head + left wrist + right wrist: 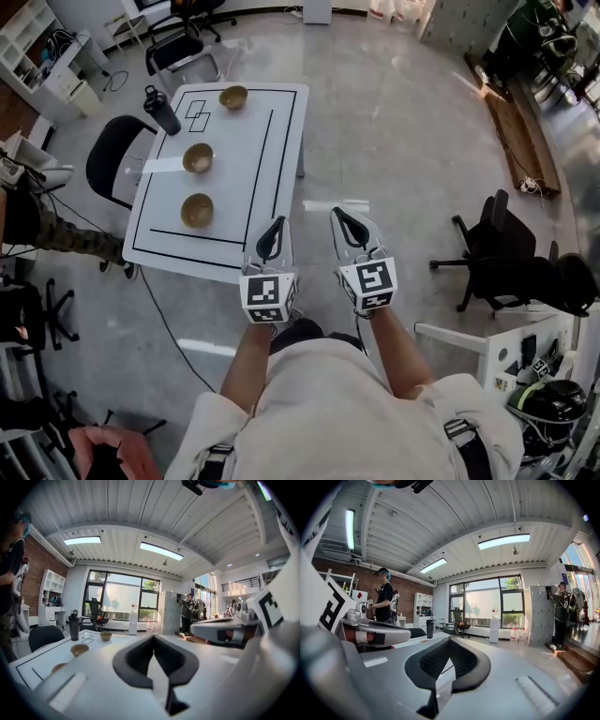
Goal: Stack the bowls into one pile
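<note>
Three brown bowls stand apart in a row on the white table (281,150): a far bowl (232,97), a middle bowl (198,157) and a near bowl (197,210). The left gripper view shows the same far bowl (106,636), middle bowl (79,649) and near bowl (58,667) at lower left. My left gripper (272,228) (153,638) is shut and empty, hovering at the table's near right corner. My right gripper (345,217) (450,641) is shut and empty, over the floor just right of the table. Both are short of the bowls.
A black bottle (161,111) (74,625) (430,628) stands at the table's far left edge. A black chair (112,159) sits left of the table, more chairs (506,253) to the right. A person (385,599) stands by the brick wall. A cable (173,333) runs across the floor.
</note>
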Available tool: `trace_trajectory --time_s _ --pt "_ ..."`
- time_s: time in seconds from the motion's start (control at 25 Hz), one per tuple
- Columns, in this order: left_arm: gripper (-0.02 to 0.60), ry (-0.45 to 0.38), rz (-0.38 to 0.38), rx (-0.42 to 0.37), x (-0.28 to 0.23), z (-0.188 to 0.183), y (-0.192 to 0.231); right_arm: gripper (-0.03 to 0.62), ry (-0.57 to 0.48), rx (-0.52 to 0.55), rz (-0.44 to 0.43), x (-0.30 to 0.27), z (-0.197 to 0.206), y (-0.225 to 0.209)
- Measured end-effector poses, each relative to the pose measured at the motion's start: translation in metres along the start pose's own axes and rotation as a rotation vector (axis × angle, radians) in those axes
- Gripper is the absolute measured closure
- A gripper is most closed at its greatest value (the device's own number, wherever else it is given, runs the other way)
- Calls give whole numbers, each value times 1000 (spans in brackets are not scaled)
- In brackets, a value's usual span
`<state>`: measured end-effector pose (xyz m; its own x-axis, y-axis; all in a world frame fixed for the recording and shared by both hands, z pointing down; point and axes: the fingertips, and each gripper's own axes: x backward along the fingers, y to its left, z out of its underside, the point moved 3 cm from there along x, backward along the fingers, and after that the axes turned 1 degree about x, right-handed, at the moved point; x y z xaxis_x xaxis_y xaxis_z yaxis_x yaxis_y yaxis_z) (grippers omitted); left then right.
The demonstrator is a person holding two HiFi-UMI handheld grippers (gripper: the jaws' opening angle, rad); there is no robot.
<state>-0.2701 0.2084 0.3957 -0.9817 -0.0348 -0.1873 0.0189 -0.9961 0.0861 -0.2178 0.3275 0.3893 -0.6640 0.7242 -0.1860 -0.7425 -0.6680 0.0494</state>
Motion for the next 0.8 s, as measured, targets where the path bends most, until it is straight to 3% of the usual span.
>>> trace_trajectory --time_s 0.24,0.56,0.8 --pt "578 2 -46 0 -8 -12 48 594 3 13 -75 -58 -18 29" --pt "578 30 -171 18 -12 -8 100 594 15 70 -187 -110 -30 51" --pt "578 40 -335 63 -33 -2 147 594 39 118 -311 -179 -25 47"
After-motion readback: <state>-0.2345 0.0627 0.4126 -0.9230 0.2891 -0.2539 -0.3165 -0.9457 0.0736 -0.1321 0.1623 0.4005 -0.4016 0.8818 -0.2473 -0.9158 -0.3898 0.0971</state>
